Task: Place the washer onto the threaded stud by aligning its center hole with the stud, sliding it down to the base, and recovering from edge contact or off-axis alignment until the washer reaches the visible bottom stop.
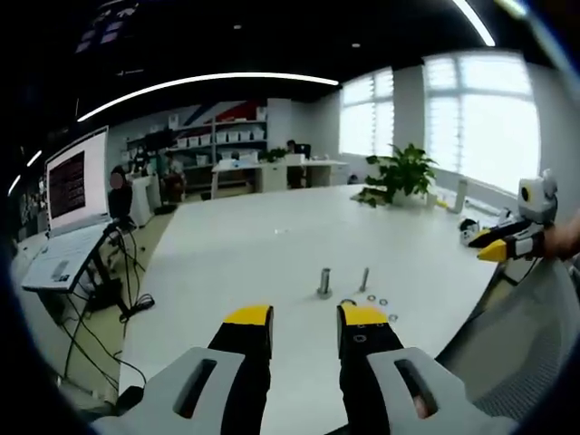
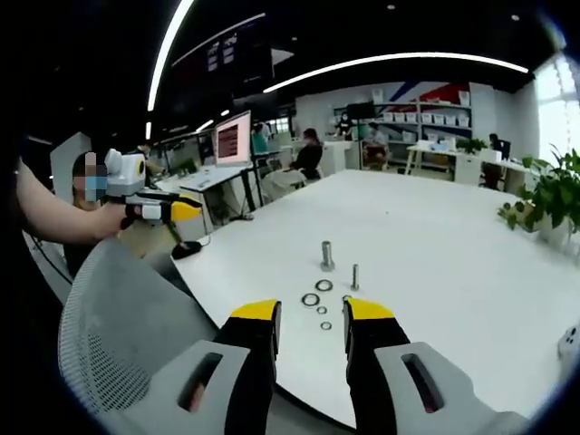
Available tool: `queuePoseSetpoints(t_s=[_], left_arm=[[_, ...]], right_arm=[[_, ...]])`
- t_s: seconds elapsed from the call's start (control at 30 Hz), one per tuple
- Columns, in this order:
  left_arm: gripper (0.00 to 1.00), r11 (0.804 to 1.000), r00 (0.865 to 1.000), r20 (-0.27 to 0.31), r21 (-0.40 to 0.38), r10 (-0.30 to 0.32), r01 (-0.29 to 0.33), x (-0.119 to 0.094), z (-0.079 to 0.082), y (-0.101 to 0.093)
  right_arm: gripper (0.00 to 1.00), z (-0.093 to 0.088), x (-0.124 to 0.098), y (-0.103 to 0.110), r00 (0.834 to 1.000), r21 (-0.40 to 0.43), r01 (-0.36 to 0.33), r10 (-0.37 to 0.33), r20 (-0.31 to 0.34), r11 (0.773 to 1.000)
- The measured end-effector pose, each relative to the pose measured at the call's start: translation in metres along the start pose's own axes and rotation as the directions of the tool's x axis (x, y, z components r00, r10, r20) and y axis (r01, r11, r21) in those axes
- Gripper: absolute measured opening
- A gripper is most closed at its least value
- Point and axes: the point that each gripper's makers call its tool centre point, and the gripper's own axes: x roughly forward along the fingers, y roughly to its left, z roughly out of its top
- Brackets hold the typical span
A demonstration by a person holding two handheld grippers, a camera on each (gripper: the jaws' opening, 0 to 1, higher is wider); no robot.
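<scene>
Right gripper view: your right gripper (image 2: 313,317) hovers jaws apart over the table (image 2: 435,245) edge, washers (image 2: 311,299) loose before two upright studs (image 2: 327,256), your left gripper (image 1: 304,322) likewise apart, empty.

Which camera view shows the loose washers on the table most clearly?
The right gripper view shows the washers best: several rings lie apart on the white table, in front of the two studs, each outline distinct. In the left gripper view, the washers are smaller, near the table edge, partly behind the left gripper.
</scene>
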Motion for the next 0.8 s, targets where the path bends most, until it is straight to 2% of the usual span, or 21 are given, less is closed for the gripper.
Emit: queuePoseSetpoints(t_s=[0.8], left_arm=[[0.26, 1.0, 0.999, 0.038, -0.026, -0.014, 0.015, -0.001, 0.008, -0.003]], right_arm=[[0.3, -0.004, -0.003, -0.01, 0.999, -0.012, 0.046, -0.046, -0.015, 0.999]])
